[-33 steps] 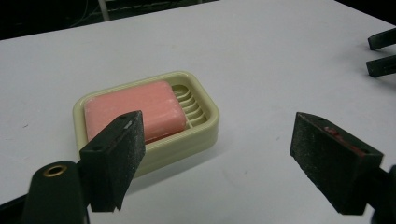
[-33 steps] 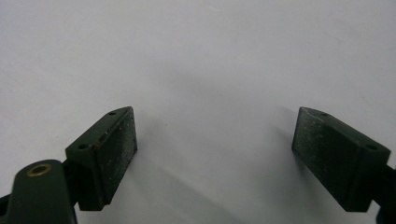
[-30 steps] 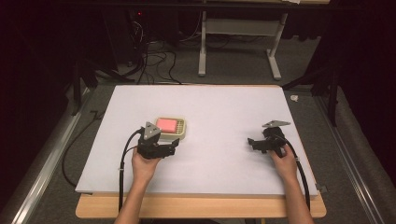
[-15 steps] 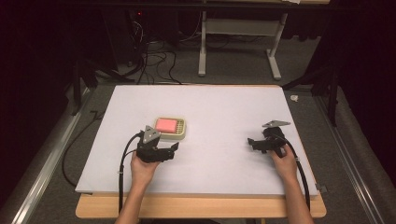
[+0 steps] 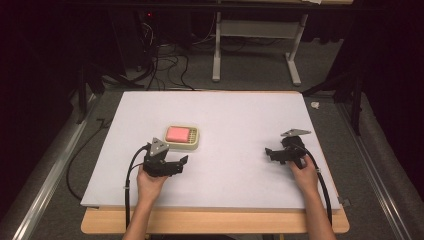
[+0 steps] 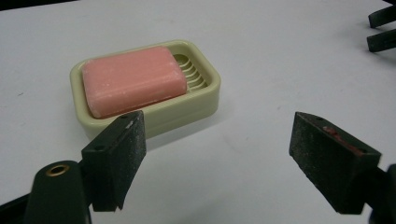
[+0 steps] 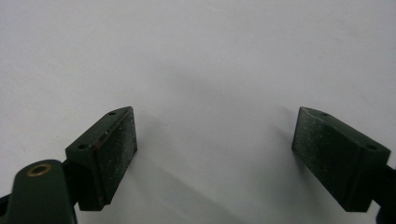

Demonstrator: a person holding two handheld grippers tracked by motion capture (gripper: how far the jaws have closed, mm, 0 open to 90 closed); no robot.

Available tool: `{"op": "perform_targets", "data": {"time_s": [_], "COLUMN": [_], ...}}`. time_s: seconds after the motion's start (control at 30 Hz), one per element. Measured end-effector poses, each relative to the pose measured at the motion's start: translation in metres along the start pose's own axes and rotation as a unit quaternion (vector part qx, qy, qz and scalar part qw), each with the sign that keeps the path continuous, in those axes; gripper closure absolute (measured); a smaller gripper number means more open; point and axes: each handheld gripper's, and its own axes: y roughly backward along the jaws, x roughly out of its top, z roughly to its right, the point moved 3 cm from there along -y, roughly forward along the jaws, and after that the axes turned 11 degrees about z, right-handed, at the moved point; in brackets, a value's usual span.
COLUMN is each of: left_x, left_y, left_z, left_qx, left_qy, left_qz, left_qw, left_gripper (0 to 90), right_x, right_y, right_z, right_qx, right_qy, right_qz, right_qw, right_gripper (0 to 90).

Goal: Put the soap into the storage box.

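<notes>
A pink bar of soap point(image 5: 177, 133) lies in a cream soap dish point(image 5: 195, 143) left of the table's middle. In the left gripper view the soap point(image 6: 133, 79) fills most of the ridged dish point(image 6: 208, 91), just beyond the jaws. My left gripper point(image 5: 182, 162) sits just in front of the dish, pointing right, and is open point(image 6: 217, 154) with nothing between its pads. My right gripper point(image 5: 270, 154) rests on the right side of the table, pointing left, and is open point(image 7: 215, 149) over bare white surface. Its fingertips point(image 6: 380, 28) show far off in the left gripper view.
The white board point(image 5: 240, 115) covers a wooden table point(image 5: 215, 222). Black cables trail from both grippers over the near edge. A metal stand point(image 5: 255, 30) and more cables are on the floor behind.
My left gripper has drawn slightly back from the soap dish, toward the table's near edge. The right gripper has kept still.
</notes>
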Motion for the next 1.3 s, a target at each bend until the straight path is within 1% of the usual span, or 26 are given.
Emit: {"op": "perform_targets", "data": {"time_s": [0.17, 0.2, 0.3, 0.4, 0.6, 0.67, 0.73, 0.83, 0.9, 1.0, 1.13, 1.3], "left_x": [-0.006, -0.007, -0.009, -0.011, -0.019, -0.022, -0.023, -0.025, -0.026, -0.03, -0.033, -0.036], "left_y": [0.0, 0.0, 0.0, 0.0, -0.001, -0.001, -0.002, -0.002, -0.002, -0.003, -0.004, -0.004], "left_z": [-0.005, -0.006, -0.008, -0.01, -0.017, -0.019, -0.021, -0.023, -0.025, -0.027, -0.032, -0.036], "left_qx": [0.007, 0.009, 0.012, 0.015, 0.027, 0.032, 0.036, 0.042, 0.045, 0.054, 0.066, 0.08], "left_qy": [0.009, 0.01, 0.008, 0.011, 0.017, 0.022, 0.019, 0.019, 0.016, 0.013, 0.017, 0.015], "left_qz": [-0.005, -0.009, -0.012, -0.013, -0.024, -0.022, -0.028, -0.029, -0.033, -0.04, -0.039, -0.04], "left_qw": [0.9999, 0.9999, 0.9998, 0.9998, 0.9992, 0.999, 0.9988, 0.9985, 0.9983, 0.9977, 0.9969, 0.9959], "left_gripper": [19.6, 19.7, 19.7, 19.7, 20.1, 20.1, 19.9, 20.0, 20.0, 20.0, 20.1, 20.1], "right_x": [0.0, 0.0, 0.0, 0.0, 0.0, 0.0, 0.0, 0.0, 0.0, 0.0, 0.0, 0.0], "right_y": [0.0, 0.0, 0.0, 0.0, 0.0, 0.0, 0.0, 0.0, 0.0, 0.0, 0.0, 0.0], "right_z": [0.0, 0.0, 0.0, 0.0, 0.0, 0.0, 0.0, 0.0, 0.0, 0.0, 0.0, 0.0], "right_qx": [0.0, 0.0, 0.0, 0.0, 0.0, 0.0, 0.0, 0.0, 0.0, 0.0, 0.0, 0.0], "right_qy": [0.0, 0.001, 0.0, 0.0, 0.0, 0.0, 0.0, 0.001, 0.0, 0.0, 0.0, 0.0], "right_qz": [0.0, 0.0, 0.0, 0.0, 0.0, 0.0, 0.0, 0.0, 0.0, 0.0, 0.0, 0.0], "right_qw": [1.0, 1.0, 1.0, 1.0, 1.0, 1.0, 1.0, 1.0, 1.0, 1.0, 1.0, 1.0], "right_gripper": [14.5, 14.5, 14.5, 14.5, 14.5, 14.5, 14.5, 14.5, 14.5, 14.5, 14.5, 14.5]}}
